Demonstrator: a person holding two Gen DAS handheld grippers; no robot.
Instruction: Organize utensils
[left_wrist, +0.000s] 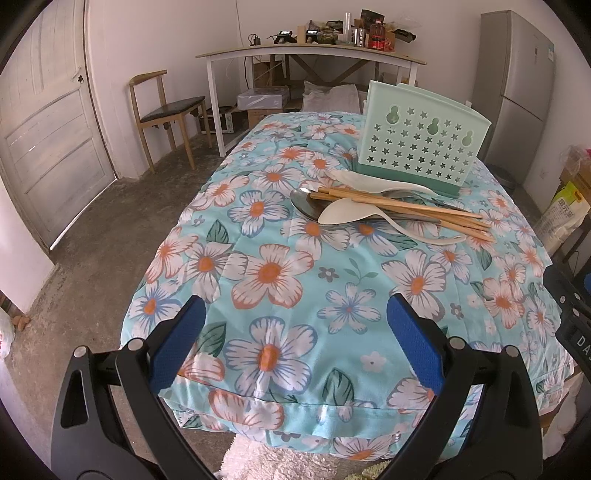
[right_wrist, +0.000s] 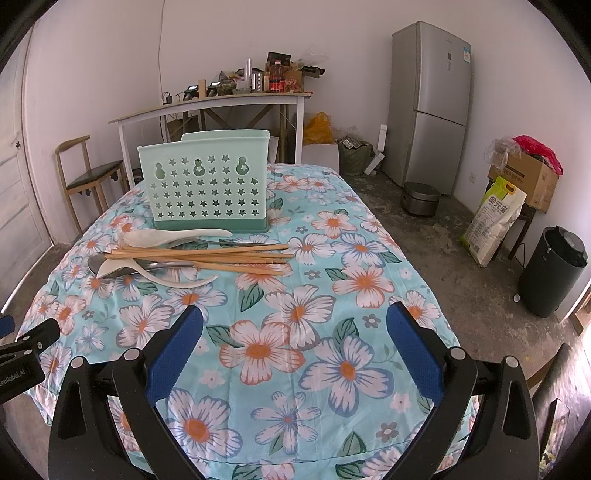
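Observation:
A mint-green utensil holder (left_wrist: 419, 142) (right_wrist: 207, 184) with star cut-outs stands upright on the flowered tablecloth (left_wrist: 280, 273) (right_wrist: 314, 295). In front of it lies a pile: several wooden chopsticks (left_wrist: 406, 208) (right_wrist: 207, 254), two white spoons (left_wrist: 354, 213) (right_wrist: 155, 275) and metal spoons (left_wrist: 301, 203) (right_wrist: 96, 263). My left gripper (left_wrist: 295, 314) is open over the table's near end, well short of the pile. My right gripper (right_wrist: 295, 325) is open too, nothing between its blue pads, the pile ahead and to its left.
A white side table (left_wrist: 310, 55) (right_wrist: 210, 105) loaded with clutter stands against the back wall, a wooden chair (left_wrist: 166, 110) (right_wrist: 88, 173) to its left. A grey fridge (right_wrist: 428, 107), a rice cooker (right_wrist: 421, 197), a black bin (right_wrist: 552, 271) and boxes (right_wrist: 524, 177) line the right side.

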